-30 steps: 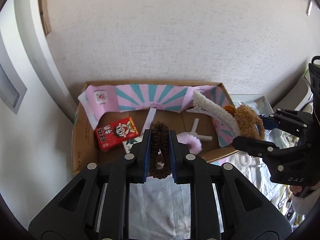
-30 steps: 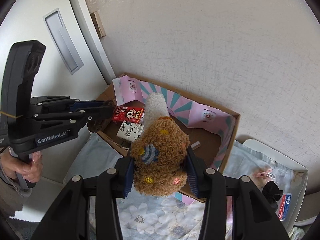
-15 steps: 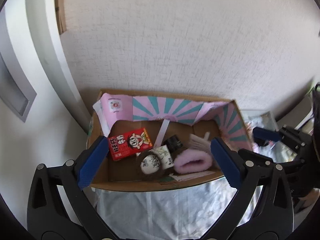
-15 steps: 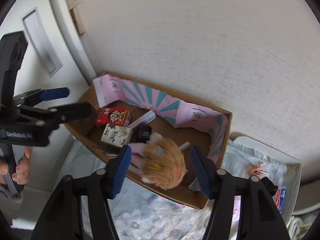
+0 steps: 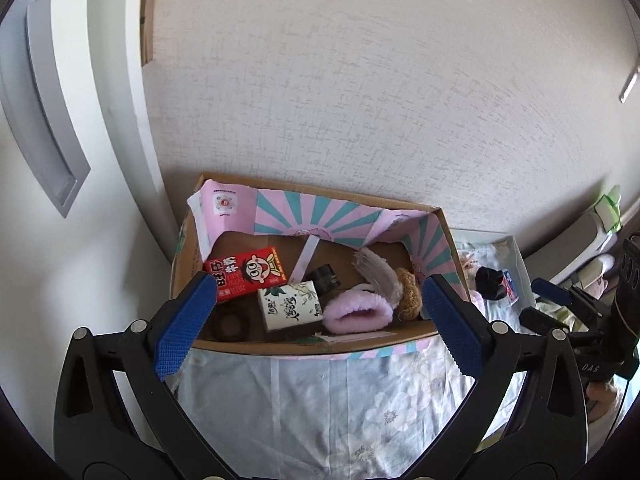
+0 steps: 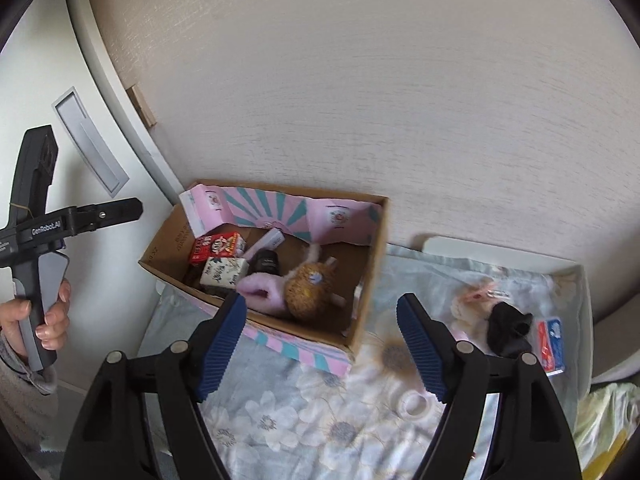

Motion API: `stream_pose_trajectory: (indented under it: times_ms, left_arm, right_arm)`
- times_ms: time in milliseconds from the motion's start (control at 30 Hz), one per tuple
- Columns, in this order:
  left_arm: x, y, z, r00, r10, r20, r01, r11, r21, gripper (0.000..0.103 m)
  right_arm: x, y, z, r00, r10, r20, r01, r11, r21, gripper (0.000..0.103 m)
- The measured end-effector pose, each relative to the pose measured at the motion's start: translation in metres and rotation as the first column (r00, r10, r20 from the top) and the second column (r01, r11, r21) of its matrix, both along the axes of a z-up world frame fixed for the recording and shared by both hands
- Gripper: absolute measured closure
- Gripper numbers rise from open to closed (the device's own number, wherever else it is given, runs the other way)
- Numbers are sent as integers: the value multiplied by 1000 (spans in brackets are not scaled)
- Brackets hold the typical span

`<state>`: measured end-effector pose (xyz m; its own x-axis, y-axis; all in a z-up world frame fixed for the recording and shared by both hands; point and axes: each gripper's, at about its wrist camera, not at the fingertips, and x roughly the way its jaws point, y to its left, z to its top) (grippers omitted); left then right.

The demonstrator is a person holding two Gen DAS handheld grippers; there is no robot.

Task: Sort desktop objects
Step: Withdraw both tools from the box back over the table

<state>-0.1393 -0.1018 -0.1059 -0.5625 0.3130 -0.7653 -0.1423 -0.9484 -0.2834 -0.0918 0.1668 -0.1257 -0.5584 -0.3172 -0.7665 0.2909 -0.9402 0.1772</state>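
A cardboard box (image 5: 304,346) with pink and teal lining stands against the wall. In it lie a red milk carton (image 5: 246,274), a white carton (image 5: 289,306), a pink fluffy piece (image 5: 358,314), a brown scrunchie (image 5: 232,322) and a brown plush toy (image 6: 310,290). My left gripper (image 5: 316,324) is open and empty, above the box's near edge. My right gripper (image 6: 322,344) is open and empty, near the box's front right corner. On the cloth to the right lie a black item (image 6: 510,328), a pink clip (image 6: 478,294), a blue-red packet (image 6: 552,344) and a tape roll (image 6: 414,404).
A floral cloth (image 6: 320,412) covers the table. A white tray edge (image 6: 500,252) runs behind the loose items. The wall is right behind the box. A white door frame (image 5: 120,120) stands at the left. The person's hand (image 6: 40,316) holds the left gripper.
My left gripper opened and dropped the brown scrunchie in the box. My right gripper opened and dropped the plush toy in the box. Both grippers pulled back from the box.
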Motion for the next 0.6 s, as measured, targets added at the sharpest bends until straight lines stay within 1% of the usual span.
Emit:
stream_pose_trajectory:
  times_ms: [167,267,333,467,600]
  left_arm:
    - [13,24,11,998,-51,-26,50,998,-31,1]
    - [19,41,14,994,-105,-35,105,994,-5,1]
    - [22,53,16,991,-132,-37,132,991,-2,1]
    - [31,81,20,982,-181,-51,180,983,-38,1]
    - [42,116,21,967,-246,-59,242,967,-77,1]
  right_arm:
    - [18,30,3,999,-53,-9,53,999,-3,29]
    - [26,47,4,996,-85,-7,85,996,-15,29]
    - [31,57,6,995,-102,-14,102,995,-13,29]
    - [44,76,10,991,-129,-29,130,991,14,29]
    - [55,97,5,988,-151,-28,152,987,60,29]
